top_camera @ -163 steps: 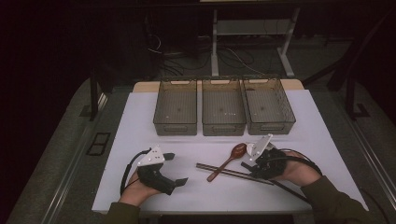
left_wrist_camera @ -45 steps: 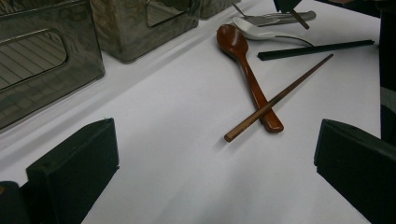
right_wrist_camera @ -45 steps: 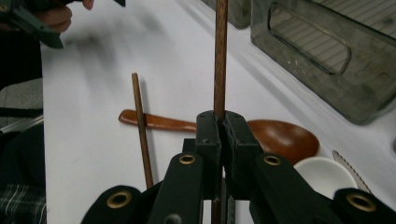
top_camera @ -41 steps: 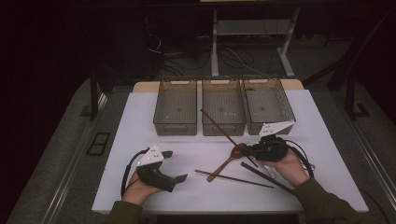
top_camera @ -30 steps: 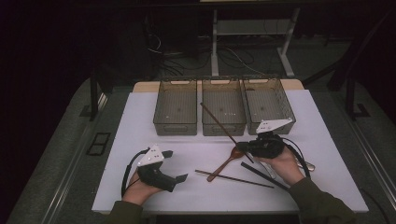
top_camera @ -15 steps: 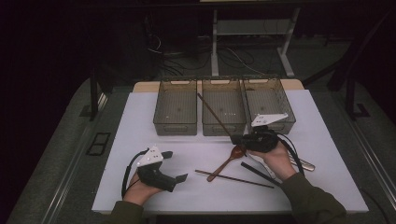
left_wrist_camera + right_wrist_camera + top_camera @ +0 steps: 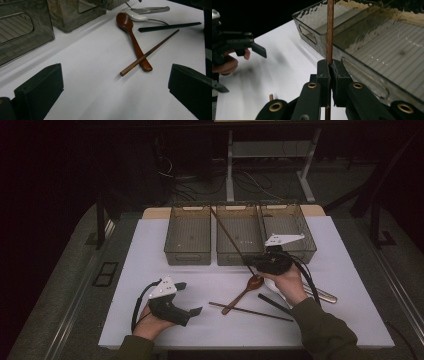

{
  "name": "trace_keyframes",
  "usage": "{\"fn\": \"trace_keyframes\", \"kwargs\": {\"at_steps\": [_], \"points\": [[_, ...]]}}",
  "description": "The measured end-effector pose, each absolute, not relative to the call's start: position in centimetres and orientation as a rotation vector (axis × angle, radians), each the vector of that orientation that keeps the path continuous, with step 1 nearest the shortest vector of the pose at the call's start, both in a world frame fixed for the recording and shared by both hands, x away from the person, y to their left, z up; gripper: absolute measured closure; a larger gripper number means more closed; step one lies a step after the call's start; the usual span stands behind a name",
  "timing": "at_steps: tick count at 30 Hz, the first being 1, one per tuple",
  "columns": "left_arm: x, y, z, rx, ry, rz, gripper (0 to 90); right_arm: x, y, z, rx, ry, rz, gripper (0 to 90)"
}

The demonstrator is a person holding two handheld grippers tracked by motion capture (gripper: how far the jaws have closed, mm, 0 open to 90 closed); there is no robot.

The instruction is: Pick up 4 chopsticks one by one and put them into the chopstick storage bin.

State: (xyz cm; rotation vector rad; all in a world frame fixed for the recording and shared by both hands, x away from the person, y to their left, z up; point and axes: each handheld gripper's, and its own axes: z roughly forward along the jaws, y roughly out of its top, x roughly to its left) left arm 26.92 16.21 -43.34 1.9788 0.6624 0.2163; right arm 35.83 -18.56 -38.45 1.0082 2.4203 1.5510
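Chopstick [image 7: 231, 236] probably tilted toward bins [image 7: 239, 236]

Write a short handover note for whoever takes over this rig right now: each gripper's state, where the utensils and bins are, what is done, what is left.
Right gripper: shut on a brown chopstick, raised slanting over the middle bin.
Left gripper: open, holding nothing, low over the table.
On the table: second brown chopstick lying across the wooden spoon, black chopstick, white spoon, metal utensil.
Done: one chopstick lifted; the bins look empty.
Left: likely drop it in a bin, then sort the rest.
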Motion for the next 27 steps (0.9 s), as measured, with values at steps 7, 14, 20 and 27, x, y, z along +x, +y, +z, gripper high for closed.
{"fn": "trace_keyframes", "kwargs": {"at_steps": [7,14,20,27], "points": [[26.9,16.2,-43.3,1.979,0.659,0.216,0.0,36.8,-17.1,-37.9,1.0,2.402,1.57,85.0],[26.9,16.2,-43.3,1.976,0.656,0.216,0.0,37.9,-15.8,-37.7,1.039,2.375,1.605,85.0],[26.9,16.2,-43.3,1.979,0.655,0.218,0.0,39.0,-14.9,-37.7,1.052,2.36,1.618,85.0],[26.9,16.1,-43.3,1.986,0.65,0.218,0.0,40.1,-13.7,-37.4,1.076,2.36,1.612,85.0]]}}
